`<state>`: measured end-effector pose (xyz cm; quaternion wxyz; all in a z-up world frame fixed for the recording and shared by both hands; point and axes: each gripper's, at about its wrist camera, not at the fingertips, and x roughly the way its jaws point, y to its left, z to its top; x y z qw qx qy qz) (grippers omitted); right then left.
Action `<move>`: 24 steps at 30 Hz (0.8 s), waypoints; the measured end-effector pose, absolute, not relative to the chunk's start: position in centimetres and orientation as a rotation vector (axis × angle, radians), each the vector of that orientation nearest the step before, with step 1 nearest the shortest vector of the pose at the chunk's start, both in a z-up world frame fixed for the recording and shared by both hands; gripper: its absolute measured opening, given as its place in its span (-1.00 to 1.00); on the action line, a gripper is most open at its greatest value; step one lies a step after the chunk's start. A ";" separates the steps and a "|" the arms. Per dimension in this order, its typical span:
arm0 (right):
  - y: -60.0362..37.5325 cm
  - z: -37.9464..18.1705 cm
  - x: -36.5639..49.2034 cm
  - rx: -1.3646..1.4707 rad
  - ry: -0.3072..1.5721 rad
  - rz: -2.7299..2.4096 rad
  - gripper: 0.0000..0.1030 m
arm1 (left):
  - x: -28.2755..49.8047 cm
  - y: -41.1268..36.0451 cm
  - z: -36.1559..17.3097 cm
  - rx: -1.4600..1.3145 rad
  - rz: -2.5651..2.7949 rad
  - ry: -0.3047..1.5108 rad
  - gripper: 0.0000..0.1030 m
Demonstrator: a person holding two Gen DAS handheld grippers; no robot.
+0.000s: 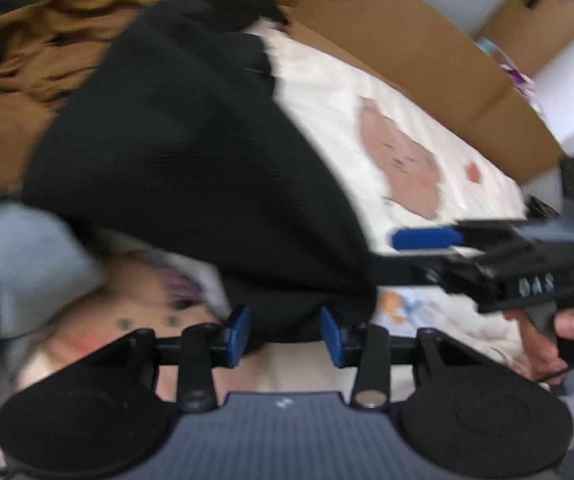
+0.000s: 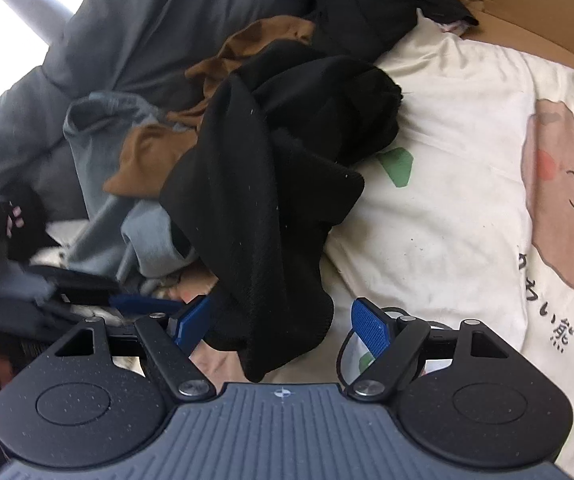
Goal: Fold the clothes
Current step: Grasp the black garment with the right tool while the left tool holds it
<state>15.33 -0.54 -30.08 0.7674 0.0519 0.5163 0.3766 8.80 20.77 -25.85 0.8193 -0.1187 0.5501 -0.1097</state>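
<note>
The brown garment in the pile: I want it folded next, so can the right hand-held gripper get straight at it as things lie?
Probably not directly. The brown garment lies beyond the bunched black knit garment, which hangs between the open right hand-held gripper and partly covers it.

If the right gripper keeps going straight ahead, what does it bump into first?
Most likely the black garment. It already hangs between the right gripper's open blue fingers, so going forward pushes into it. Behind it lies the brown garment, though depth is hard to judge.
</note>
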 end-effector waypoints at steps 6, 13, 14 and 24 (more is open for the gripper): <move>1.2 -31.3 15.5 0.030 1.117 0.852 0.42 | 10.1 25.1 -25.1 -0.240 -0.041 1.095 0.10; 1.2 -32.3 15.1 -0.022 1.133 0.837 -1.00 | 13.0 28.2 -24.5 -0.197 0.090 1.004 0.30; 1.0 -32.4 14.9 -0.024 1.133 0.834 -1.00 | 13.3 28.5 -24.8 -0.189 0.096 1.002 0.31; -1.3 -32.8 14.0 -0.027 1.155 0.791 -1.00 | 14.1 29.2 -28.0 -0.268 0.134 1.009 0.30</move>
